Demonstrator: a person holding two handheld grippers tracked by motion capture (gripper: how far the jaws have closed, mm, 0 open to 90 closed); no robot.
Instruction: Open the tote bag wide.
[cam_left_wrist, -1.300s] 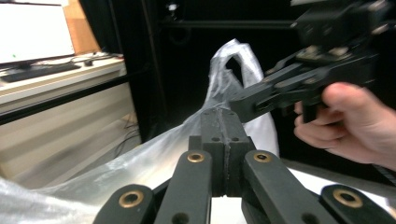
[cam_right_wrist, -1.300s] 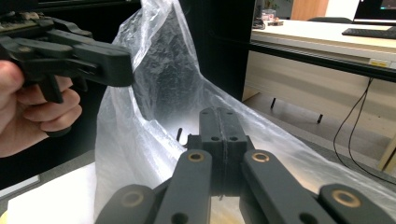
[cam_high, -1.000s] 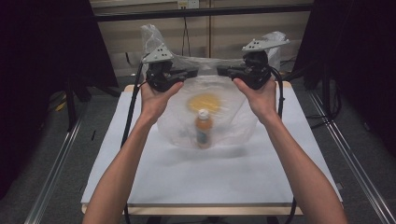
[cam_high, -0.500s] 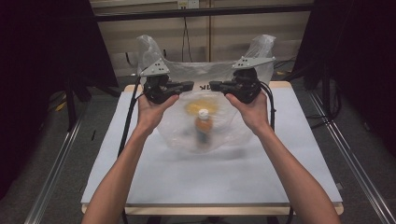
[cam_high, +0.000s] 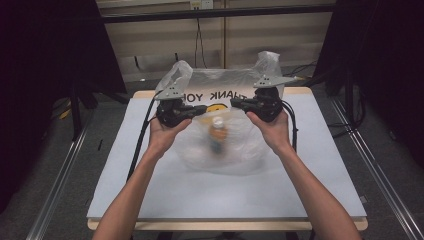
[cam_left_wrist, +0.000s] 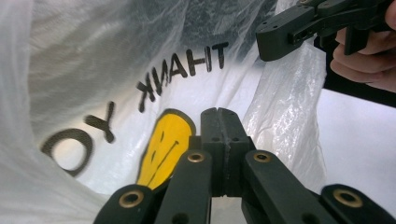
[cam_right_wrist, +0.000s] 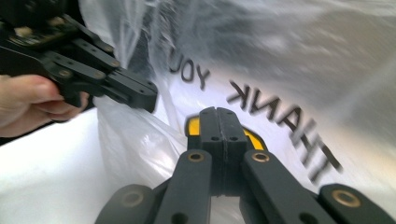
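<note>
Your left gripper (cam_left_wrist: 218, 114) has its two black jaws pressed flat together, and so does your right gripper (cam_right_wrist: 218, 114); whether a fold of film is caught between either pair, the pictures do not show. From above, your left hand (cam_high: 165, 134) and right hand (cam_high: 272, 131) hold the two tools at the near rim of a thin, translucent white plastic shopping bag (cam_high: 235, 150), one at each side of its mouth, with the jaws pointing inward toward each other and well apart. Each gripper's camera catches the other tool farther off, up against the crinkled film.

Under and beyond your hands the bag slumps on the pale table top (cam_high: 150, 190), its body bulging toward you. Through the film you can make out a small bottle with a white cap (cam_high: 217, 134), blurred, with orange and darker colours on its body, sitting low inside between the two grippers.

Farther back the bag's rear wall stands up, printed with black THANK YOU lettering (cam_left_wrist: 187, 74) that reads mirrored from inside, above a yellow smiley face (cam_left_wrist: 161, 149). The two loop handles (cam_high: 180, 72) rise behind the grippers, one at each side.
</note>
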